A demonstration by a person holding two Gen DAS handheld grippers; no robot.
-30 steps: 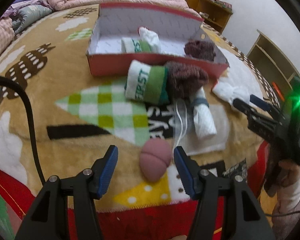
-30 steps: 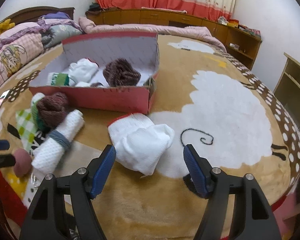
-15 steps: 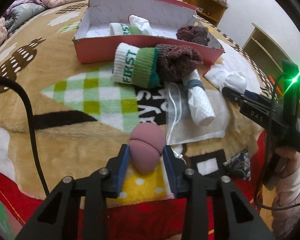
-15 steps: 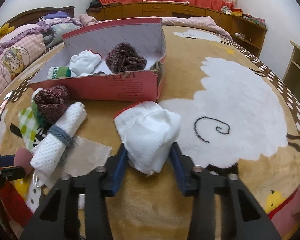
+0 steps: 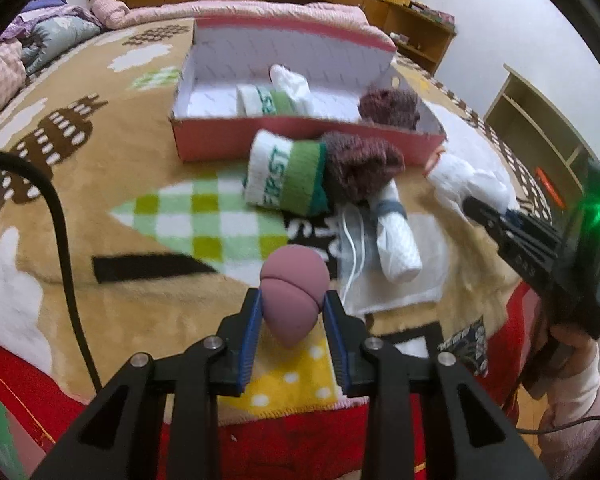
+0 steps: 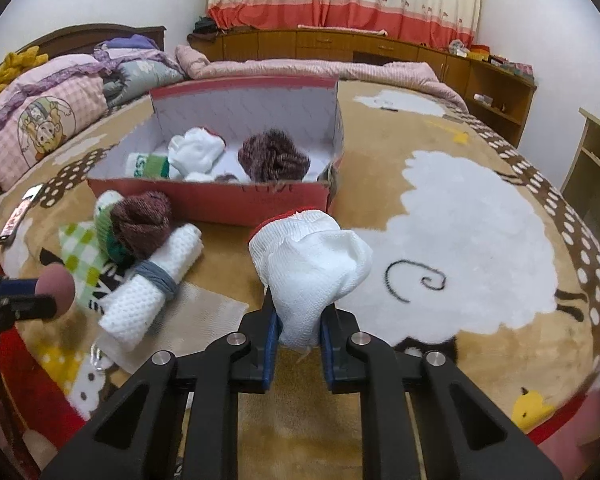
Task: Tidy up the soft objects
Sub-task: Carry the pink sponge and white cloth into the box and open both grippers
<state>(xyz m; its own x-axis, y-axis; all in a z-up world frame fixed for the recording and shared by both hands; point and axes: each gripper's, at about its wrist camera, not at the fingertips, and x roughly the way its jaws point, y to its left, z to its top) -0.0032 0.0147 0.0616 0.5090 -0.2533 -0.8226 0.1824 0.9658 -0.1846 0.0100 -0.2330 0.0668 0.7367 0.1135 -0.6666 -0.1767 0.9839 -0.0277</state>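
On the bed blanket (image 6: pixel 480 208), the left gripper (image 5: pixel 292 320) jaws are closing on the pink sponge (image 5: pixel 293 292); the right gripper (image 6: pixel 298 330) jaws are closing on the white sock (image 6: pixel 312 268). Grip firmly, lift both clear, then carry them into the red box (image 6: pixel 228 200).

the lower tip of the white sock (image 6: pixel 308 272) is hidden between the pads of the right hand-held gripper (image 6: pixel 298 344). ahead of it, items low in the red box (image 6: pixel 220 200) are screened by its front wall. the person's sleeve (image 5: pixel 576 392) is cut off at the edge.
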